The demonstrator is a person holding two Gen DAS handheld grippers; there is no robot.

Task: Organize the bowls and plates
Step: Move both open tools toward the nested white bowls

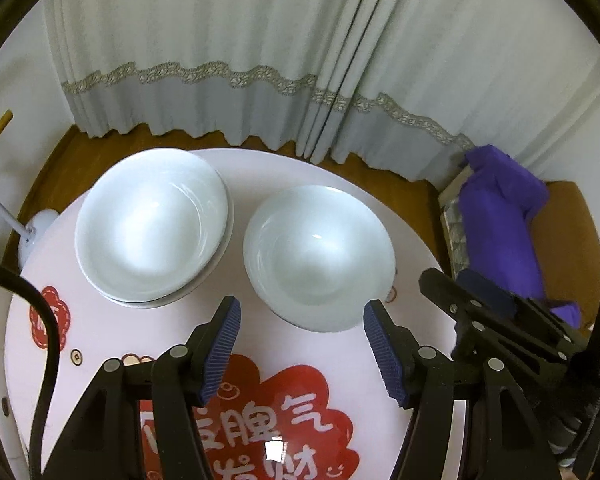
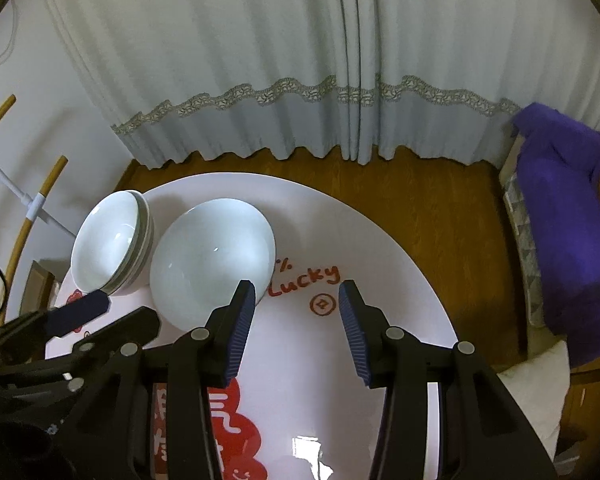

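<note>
Nearest you, both claws stand apart and hold nothing. Your left gripper has its blue pads spread wide, with bare table showing between them. Your right gripper is likewise apart, somewhat narrower, over the printed lettering on the tabletop; nothing lies between its pads either.

Just beyond the left gripper sits the single bowl, upright on the table and alone. Its near rim lies between the two left fingertips and slightly past them, not touching either pad. From the right wrist view the same single bowl lies left of your right gripper, with the left finger of that claw overlapping its near edge in the picture; whether they touch cannot be told.

Further out, to the left and close beside the single bowl, stands the stack of bowls, several nested, upright, near the far edge of the table.

Assessment: the task appears well advanced. Most bowls are nested; one remains loose. No plates are visible in either view, so their status cannot be confirmed. The outstanding item is probably this last bowl, and your left gripper is the better placed to take it.
</note>
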